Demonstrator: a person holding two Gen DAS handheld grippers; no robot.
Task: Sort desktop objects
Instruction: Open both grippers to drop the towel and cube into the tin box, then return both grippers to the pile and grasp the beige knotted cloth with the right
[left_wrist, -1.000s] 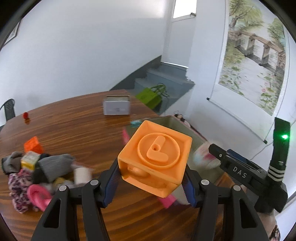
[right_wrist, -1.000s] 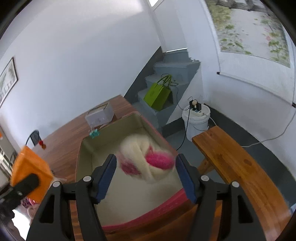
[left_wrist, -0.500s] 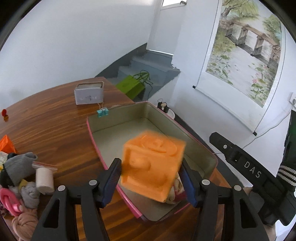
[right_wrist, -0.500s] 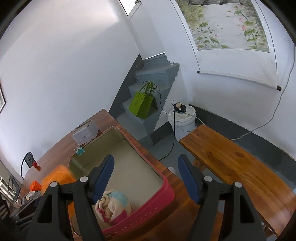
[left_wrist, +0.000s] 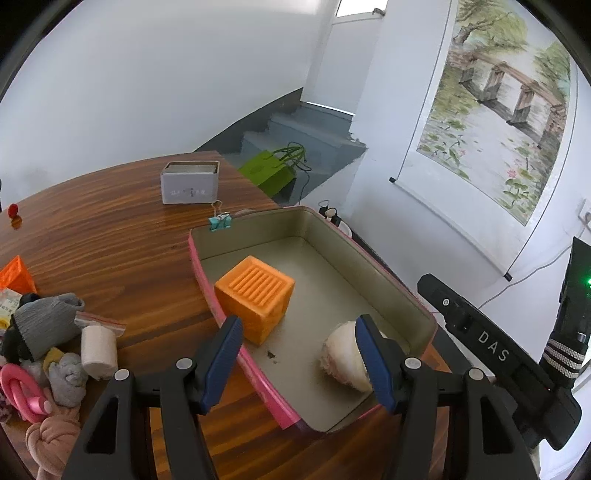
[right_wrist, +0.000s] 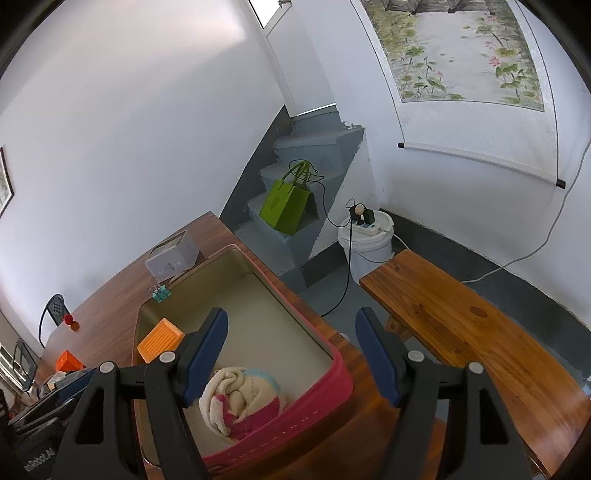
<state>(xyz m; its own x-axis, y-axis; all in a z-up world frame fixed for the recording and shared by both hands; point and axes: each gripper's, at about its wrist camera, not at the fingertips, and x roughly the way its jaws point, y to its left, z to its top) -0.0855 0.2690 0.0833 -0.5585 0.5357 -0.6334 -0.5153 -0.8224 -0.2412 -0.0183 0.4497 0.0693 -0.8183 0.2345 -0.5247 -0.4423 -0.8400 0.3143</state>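
green bag (right_wrist: 286, 205), white bucket (right_wrist: 365, 243), bench (right_wrist: 476, 332)

Pink-rimmed tray (left_wrist: 391, 275) on wooden table (left_wrist: 110, 236)

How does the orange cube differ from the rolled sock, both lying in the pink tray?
The orange cube is rigid, sharp-edged and one colour with a ribbed top; the rolled sock is soft, rounded, cream with pink and pale blue. The cube lies near the tray's left wall, the sock by its near corner. Both rest on the tray floor, apart, untouched by either hand-held gripper.
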